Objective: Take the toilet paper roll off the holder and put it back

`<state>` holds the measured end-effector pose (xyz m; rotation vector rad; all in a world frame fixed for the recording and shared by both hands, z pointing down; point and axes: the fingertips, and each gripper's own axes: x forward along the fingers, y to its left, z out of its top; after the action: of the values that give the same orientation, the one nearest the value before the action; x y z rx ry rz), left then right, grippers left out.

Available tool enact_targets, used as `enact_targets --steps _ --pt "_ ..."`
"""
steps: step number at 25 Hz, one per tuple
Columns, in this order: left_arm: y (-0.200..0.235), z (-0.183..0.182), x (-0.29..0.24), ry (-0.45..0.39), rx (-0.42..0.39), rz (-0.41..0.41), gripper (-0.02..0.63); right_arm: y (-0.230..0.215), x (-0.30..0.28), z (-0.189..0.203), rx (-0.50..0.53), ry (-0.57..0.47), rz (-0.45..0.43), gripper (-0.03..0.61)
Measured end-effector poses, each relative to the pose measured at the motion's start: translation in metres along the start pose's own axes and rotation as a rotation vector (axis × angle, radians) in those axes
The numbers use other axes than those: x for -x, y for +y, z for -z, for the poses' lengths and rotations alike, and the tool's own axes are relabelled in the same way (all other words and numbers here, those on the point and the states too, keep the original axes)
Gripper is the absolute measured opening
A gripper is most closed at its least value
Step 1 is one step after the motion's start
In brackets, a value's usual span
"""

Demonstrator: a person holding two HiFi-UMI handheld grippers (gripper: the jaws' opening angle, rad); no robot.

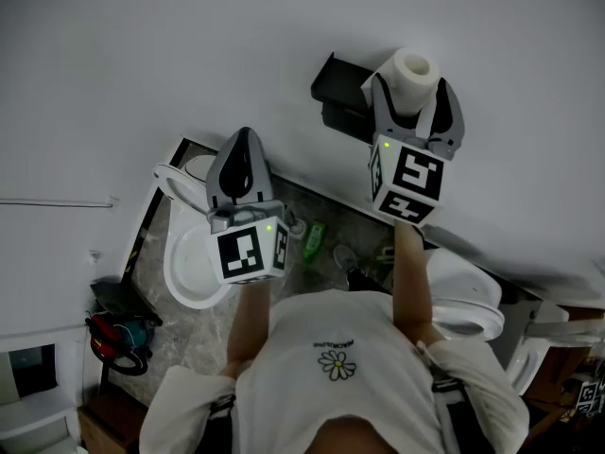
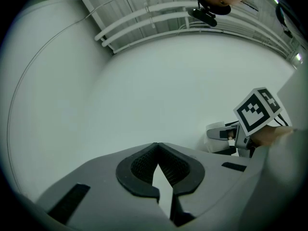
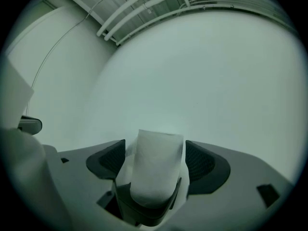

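Wall (image 1: 189, 55) plain and bare across the upper head view; open run along it to the left of the holder (image 1: 333, 88). Holder is a dark box fixed to the wall, its right end just beside the roll. Floor (image 1: 312, 218) below is crowded: one toilet (image 1: 184, 268) at left under the left gripper, a second toilet (image 1: 468, 318) at right beside the person's right arm, and a green bottle (image 1: 313, 240) between them.

Right gripper (image 1: 413, 85) is raised to the wall with its jaws spread. Toilet paper roll (image 1: 414, 64) stands upright between them, core hole facing up toward the head camera. In the right gripper view the roll (image 3: 156, 170) fills most of the gap of the right gripper (image 3: 156, 158): a sliver of space shows at the left pad, and the right pad is very near. Pads not seen pressing in. Roll's lower end sits in a dark curved piece; cannot tell whether this is part of the holder. A loose paper edge shows at the roll's left side.

Left gripper (image 1: 244, 142) is well apart from the roll, lower and to the left, pointing at bare wall. Its jaws (image 2: 156, 148) are pressed together at the tips, with nothing between them.

Count: two grippers, one roll, one holder, two toilets, one bottle
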<state>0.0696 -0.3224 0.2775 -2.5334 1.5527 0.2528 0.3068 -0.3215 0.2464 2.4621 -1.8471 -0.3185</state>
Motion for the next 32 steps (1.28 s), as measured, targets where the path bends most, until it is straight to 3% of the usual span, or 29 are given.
enact_targets --steps 9,19,25,32 --pt "-0.005 0.005 -0.002 0.012 0.010 0.017 0.017 0.008 0.005 0.003 -0.098 0.020 -0.080 0.337" --pt "-0.002 0.003 0.005 0.017 0.002 0.017 0.017 0.015 0.007 0.006 -0.060 0.004 0.003 0.377" --pt "0.007 0.003 0.007 0.014 0.004 0.008 0.017 0.015 -0.004 0.019 0.014 0.058 0.068 0.387" --pt "0.010 0.005 0.004 0.018 0.008 0.010 0.017 0.005 -0.008 0.024 -0.013 0.058 0.062 0.381"
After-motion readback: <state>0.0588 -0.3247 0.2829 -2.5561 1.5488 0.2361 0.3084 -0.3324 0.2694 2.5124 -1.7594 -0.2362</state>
